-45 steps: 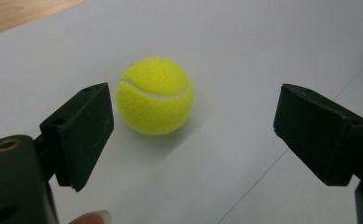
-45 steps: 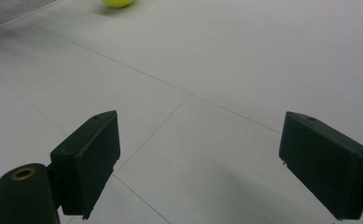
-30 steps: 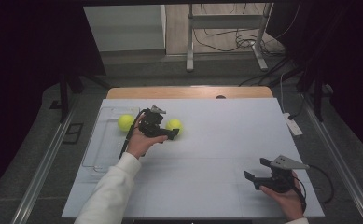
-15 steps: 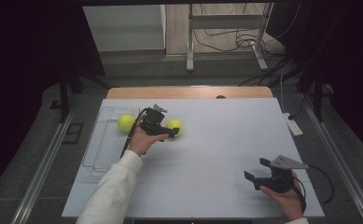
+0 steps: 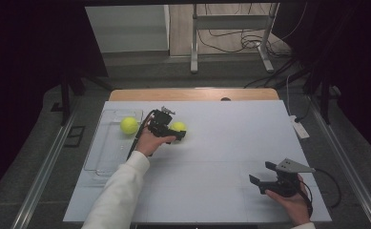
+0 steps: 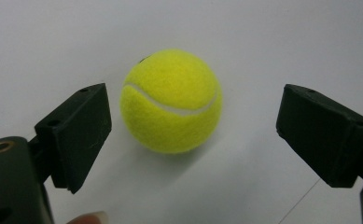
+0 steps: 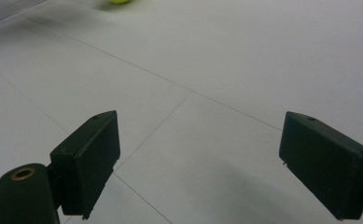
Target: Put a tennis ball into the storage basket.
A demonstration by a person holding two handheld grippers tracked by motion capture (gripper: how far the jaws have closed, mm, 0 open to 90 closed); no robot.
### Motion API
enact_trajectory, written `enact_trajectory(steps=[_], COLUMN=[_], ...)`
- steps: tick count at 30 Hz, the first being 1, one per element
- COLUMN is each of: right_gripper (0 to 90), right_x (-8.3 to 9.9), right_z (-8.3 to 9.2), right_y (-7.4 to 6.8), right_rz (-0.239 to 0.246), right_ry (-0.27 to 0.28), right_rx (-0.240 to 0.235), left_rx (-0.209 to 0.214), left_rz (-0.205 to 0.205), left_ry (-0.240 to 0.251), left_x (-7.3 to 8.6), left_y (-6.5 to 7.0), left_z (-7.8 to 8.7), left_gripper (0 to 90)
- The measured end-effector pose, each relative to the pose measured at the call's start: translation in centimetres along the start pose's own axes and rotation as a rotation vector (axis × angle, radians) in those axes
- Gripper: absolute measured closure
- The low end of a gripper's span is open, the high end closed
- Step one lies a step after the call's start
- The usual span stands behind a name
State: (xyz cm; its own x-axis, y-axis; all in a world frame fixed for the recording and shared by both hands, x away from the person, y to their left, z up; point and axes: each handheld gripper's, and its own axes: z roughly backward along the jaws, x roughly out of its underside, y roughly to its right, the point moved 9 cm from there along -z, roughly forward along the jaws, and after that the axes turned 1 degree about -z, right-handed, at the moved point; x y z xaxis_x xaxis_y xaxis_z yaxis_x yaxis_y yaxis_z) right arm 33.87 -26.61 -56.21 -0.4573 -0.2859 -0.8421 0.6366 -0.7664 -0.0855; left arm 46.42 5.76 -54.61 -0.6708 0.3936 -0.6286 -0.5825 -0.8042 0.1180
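– Where do we have our left gripper [image 5: 176,135]?
– Out over the far left part of the table, our white-sleeved forearm reaching in from the bottom edge. Its jaws have just been opening; in the left gripper view both pads stand wide apart, pressing on nothing.
– And our right gripper [image 5: 262,177]?
– Low at the near right, hand wrapped under it, jaws spread wide and pointing left across the table.

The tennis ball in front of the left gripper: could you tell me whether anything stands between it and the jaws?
Nothing visible does. The tennis ball sits on the bare white table between the left gripper's open jaws, with clear gaps either side.
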Motion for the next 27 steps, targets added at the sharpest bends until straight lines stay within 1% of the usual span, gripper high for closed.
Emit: enact_trajectory(steps=[9,10,18,25,27], right_gripper=[12.9,13.0,13.0,12.9,13.0], right_x=[0.0,0.0,0.0,0.0,0.0], right_z=[0.0,0.0,0.0,0.0,0.0], right_y=[0.0,0.0,0.0,0.0,0.0], right_rz=[0.000,0.000,0.001,0.000,0.001], right_ry=[0.001,0.001,-0.001,-0.001,-0.001], right_rx=[-0.002,-0.002,-0.003,-0.002,-0.002], left_rx=[-0.007,-0.008,-0.013,-0.013,-0.012], left_rz=[0.006,0.011,0.018,0.020,0.027], left_ry=[-0.017,-0.019,-0.031,-0.037,-0.038], left_x=[-0.2,-0.2,-0.3,-0.5,-0.5], left_y=[-0.2,-0.3,-0.5,-0.4,-0.4], left_z=[-0.8,-0.9,-1.3,-1.8,-2.0], left_gripper=[10.9,10.9,10.7,10.6,10.6])
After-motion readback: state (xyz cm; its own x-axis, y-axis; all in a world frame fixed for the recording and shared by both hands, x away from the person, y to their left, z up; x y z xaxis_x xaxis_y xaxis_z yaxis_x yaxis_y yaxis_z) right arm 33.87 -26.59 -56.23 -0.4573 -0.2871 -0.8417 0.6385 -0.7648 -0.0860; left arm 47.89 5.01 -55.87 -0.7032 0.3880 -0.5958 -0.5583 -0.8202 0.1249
